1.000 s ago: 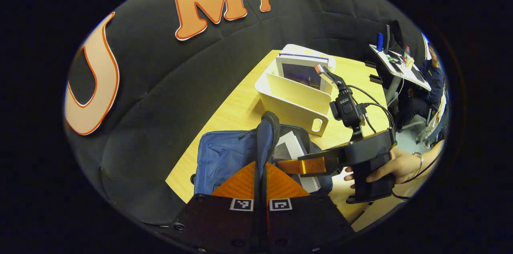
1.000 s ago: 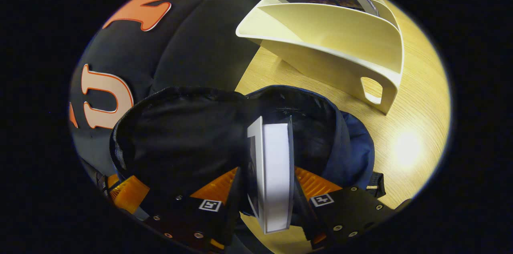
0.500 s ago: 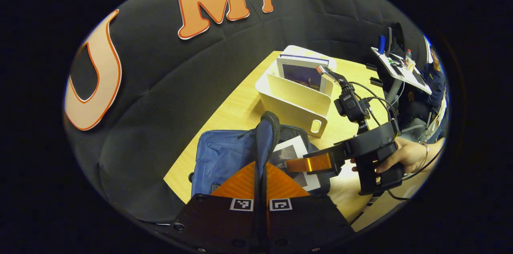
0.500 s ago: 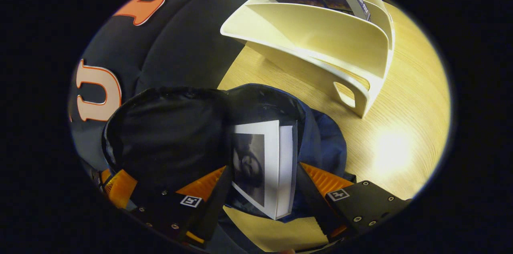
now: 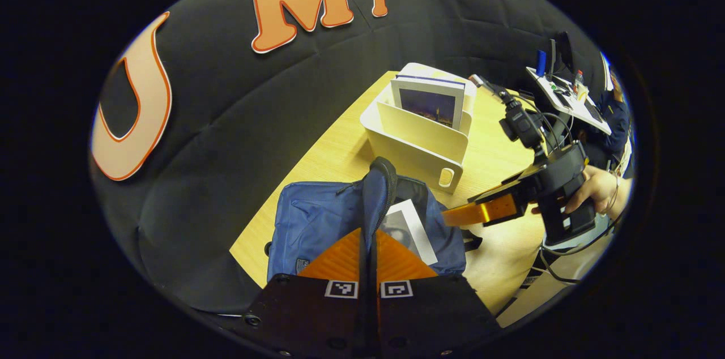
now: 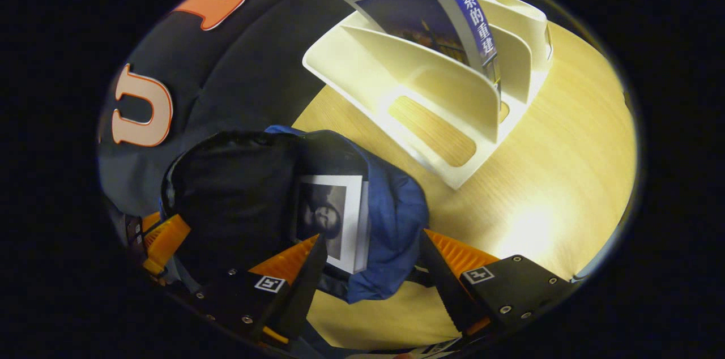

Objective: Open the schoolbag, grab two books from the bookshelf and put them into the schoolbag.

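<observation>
The left gripper (image 5: 368, 246) is pinching the schoolbag (image 5: 317, 220) flap while the right gripper (image 6: 368, 260), fingers apart, is hovering at the grey-covered book's (image 6: 331, 217) six o'clock.

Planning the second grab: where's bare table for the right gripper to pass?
Bare table lies between the schoolbag and the bookshelf, widening on the open side beyond both. It is crowded at the bag mouth, where the first book sits and the left gripper pinches the flap.
</observation>
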A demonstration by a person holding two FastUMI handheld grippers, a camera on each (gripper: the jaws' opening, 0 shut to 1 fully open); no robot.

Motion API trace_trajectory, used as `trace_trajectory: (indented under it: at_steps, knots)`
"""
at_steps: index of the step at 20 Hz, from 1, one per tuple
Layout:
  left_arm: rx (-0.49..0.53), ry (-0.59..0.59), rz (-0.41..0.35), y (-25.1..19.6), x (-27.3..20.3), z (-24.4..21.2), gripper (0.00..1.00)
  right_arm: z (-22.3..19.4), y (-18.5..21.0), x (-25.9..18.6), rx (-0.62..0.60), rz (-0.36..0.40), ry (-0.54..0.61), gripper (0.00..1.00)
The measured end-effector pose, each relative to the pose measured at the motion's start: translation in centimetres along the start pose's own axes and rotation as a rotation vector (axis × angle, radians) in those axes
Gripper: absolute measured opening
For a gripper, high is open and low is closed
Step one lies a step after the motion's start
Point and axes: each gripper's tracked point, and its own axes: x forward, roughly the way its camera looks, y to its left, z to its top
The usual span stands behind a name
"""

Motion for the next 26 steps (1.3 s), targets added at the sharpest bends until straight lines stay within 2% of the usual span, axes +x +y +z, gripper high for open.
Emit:
trace_trajectory:
  at_steps: [9, 14, 16, 20, 26]
  knots:
    - [-0.019, 0.01, 0.014, -0.3, 0.2, 0.0, 0.01, 5.6, -7.3, -7.4, -0.197, -0.121, -0.057, 0.97]
    - [-0.055, 0.01, 0.014, -1.0, 0.4, -0.3, 0.01, 11.4, -9.7, -12.4, -0.4, -0.221, -0.121, 0.97]
    - [-0.065, 0.01, 0.017, -1.1, 0.6, -0.5, 0.01, 14.2, -9.4, -14.6, -0.484, -0.245, -0.155, 0.98]
    - [-0.096, 0.014, 0.016, -1.2, 0.9, -0.7, 0.01, 19.2, -6.1, -16.9, -0.587, -0.227, -0.194, 0.98]
    - [-0.111, 0.024, 0.009, -0.9, 1.3, -0.9, 0.01, 23.6, -1.6, -13.3, -0.692, -0.203, -0.14, 0.97]
